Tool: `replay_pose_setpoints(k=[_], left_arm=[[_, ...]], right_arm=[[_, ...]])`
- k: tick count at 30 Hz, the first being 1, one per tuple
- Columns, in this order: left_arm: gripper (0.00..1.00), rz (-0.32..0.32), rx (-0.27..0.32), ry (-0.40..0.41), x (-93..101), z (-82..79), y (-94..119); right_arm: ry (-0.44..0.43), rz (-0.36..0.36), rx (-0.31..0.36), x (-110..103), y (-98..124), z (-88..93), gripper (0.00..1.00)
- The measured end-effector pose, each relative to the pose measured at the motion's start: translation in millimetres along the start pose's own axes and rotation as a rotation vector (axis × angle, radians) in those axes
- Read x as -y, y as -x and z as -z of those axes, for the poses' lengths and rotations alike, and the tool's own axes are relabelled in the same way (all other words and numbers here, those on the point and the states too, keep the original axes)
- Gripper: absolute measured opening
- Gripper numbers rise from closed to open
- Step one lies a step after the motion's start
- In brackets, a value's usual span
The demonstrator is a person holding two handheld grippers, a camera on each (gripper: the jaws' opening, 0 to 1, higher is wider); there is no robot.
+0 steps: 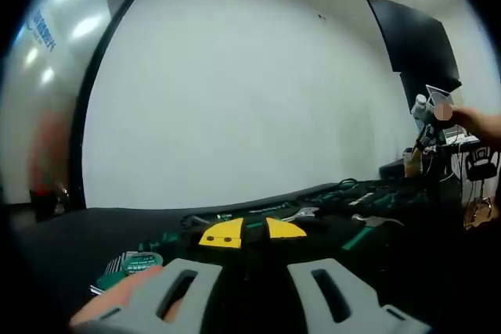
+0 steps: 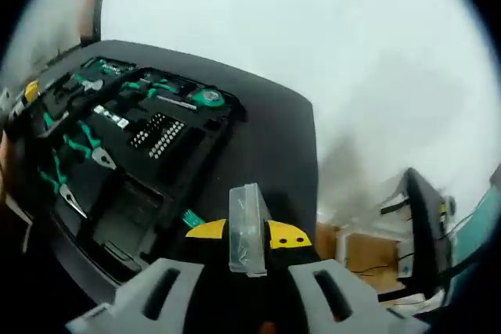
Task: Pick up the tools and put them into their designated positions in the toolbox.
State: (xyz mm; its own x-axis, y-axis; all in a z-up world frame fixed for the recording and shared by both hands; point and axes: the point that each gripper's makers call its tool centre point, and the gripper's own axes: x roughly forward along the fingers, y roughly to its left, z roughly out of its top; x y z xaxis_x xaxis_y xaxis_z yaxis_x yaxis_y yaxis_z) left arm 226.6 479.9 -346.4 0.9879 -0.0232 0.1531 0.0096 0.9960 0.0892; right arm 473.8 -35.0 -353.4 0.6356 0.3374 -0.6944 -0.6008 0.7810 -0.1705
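Right gripper (image 2: 249, 275), jaws spread, carries a small clear plastic case (image 2: 247, 228) standing upright between its yellow tips; no legible label on it. Just beyond and to its left lies the open black toolbox (image 2: 117, 154) with green-handled tools in their slots, set on a dark table whose far edge (image 2: 309, 138) drops to open floor ahead-right. Left gripper (image 1: 254, 291), jaws spread and holding nothing, hovers low over the toolbox tools (image 1: 344, 209); a green round label (image 1: 141, 261) near its left jaw is too blurred to read.
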Motion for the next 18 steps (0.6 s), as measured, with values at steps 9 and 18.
replay_pose_setpoints(k=[9, 18], left_arm=[[0.06, 0.0, 0.007, 0.006, -1.1, -1.3, 0.3], [0.12, 0.078, 0.033, -0.027, 17.3, -6.5, 0.1]], right_arm=[[0.016, 0.026, -0.076, 15.0, -6.6, 3.8, 0.19], [-0.043, 0.004, -0.058, 33.7, 3.9, -6.6, 0.13]])
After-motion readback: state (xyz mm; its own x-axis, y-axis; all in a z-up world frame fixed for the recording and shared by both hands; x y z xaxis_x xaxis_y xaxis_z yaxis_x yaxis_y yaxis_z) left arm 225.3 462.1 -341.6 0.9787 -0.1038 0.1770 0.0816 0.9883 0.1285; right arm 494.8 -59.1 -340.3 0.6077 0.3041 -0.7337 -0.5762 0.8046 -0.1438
